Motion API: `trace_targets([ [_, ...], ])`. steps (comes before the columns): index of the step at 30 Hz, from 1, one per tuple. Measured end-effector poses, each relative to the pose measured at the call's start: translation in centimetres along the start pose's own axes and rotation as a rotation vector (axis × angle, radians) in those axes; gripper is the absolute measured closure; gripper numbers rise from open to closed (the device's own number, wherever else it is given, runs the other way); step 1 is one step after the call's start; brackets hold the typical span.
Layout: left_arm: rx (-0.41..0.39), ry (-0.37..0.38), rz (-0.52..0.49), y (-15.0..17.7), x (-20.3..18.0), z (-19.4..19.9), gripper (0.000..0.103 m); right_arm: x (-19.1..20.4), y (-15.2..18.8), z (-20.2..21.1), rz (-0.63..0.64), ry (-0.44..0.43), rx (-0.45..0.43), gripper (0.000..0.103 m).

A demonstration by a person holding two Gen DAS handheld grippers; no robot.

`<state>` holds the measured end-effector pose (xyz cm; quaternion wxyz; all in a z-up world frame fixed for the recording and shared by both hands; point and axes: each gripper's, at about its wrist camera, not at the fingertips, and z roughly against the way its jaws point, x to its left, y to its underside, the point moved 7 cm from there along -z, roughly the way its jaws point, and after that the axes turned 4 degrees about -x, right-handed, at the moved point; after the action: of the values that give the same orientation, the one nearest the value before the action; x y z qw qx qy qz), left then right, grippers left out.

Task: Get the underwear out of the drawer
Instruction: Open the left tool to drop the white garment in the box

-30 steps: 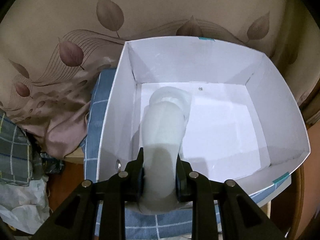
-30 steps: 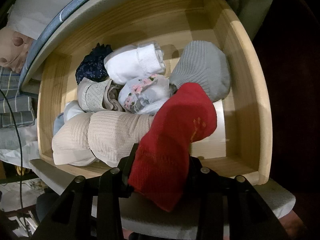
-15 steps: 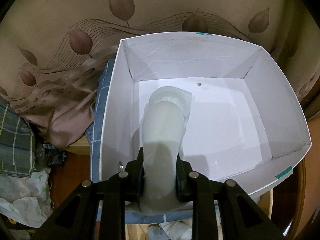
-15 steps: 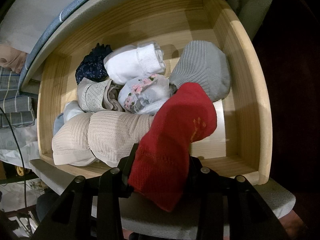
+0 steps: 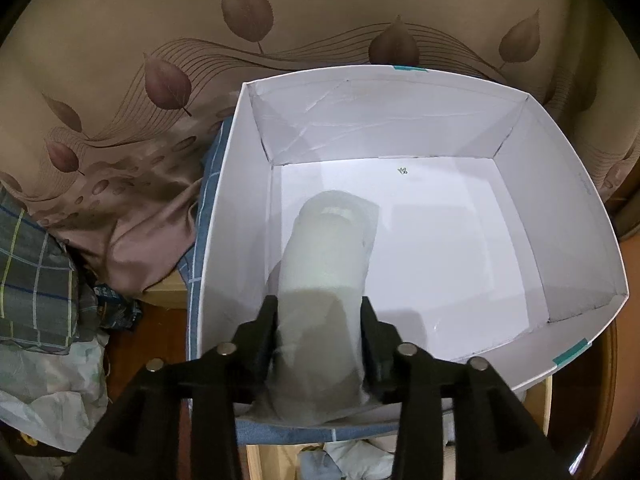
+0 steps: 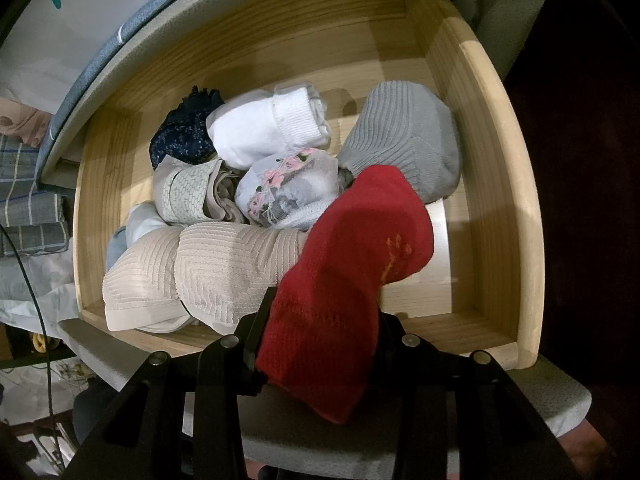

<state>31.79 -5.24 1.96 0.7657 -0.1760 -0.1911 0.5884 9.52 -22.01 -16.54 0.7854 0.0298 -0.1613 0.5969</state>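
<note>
Over the white box (image 5: 224, 216): left gripper (image 5: 319, 312), jaws just widened, pale rolled underwear (image 5: 326, 264) between them, hanging into the otherwise bare box.

Above the wooden drawer (image 6: 500, 184): right gripper (image 6: 320, 320) clamps red underwear (image 6: 352, 264); white, grey, beige, floral and navy rolls inside.

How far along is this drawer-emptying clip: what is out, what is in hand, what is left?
Done: nothing lies loose in the white box yet. In hand: the left tongs have just been opening around a pale rolled garment over the box; the right tongs grip a red garment above the wooden drawer. Left: the white roll, grey piece and others.
</note>
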Motion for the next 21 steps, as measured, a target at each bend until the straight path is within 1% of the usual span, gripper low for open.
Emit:
trace_targets([
  [3,-0.019,-0.007,0.02,-0.3,0.4,0.4,0.06,0.0,0.0,0.0,0.0,-0.001,-0.001,0.067],
  [7,-0.043,0.009,0.034,-0.6,0.7,1.6,0.057,0.0,0.0,0.0,-0.003,-0.001,-0.003,0.067],
  [9,-0.057,0.028,0.037,-0.7,0.8,2.5,0.051,0.0,-0.1,0.0,-0.004,0.0,-0.003,0.067],
  [13,-0.079,0.039,0.023,-0.5,0.8,4.3,0.051,-0.1,-0.1,-0.1,-0.003,0.0,-0.003,0.067],
  [18,-0.096,0.046,0.008,1.5,0.9,6.8,0.051,-0.1,-0.2,-0.1,-0.005,-0.007,-0.008,0.067],
  [20,-0.103,0.03,0.0,2.5,1.2,7.3,0.051,0.0,-0.2,-0.1,-0.005,-0.009,-0.009,0.067],
  [21,-0.106,0.009,-0.01,3.4,1.3,7.8,0.051,-0.1,-0.2,0.0,-0.005,-0.01,-0.01,0.067],
])
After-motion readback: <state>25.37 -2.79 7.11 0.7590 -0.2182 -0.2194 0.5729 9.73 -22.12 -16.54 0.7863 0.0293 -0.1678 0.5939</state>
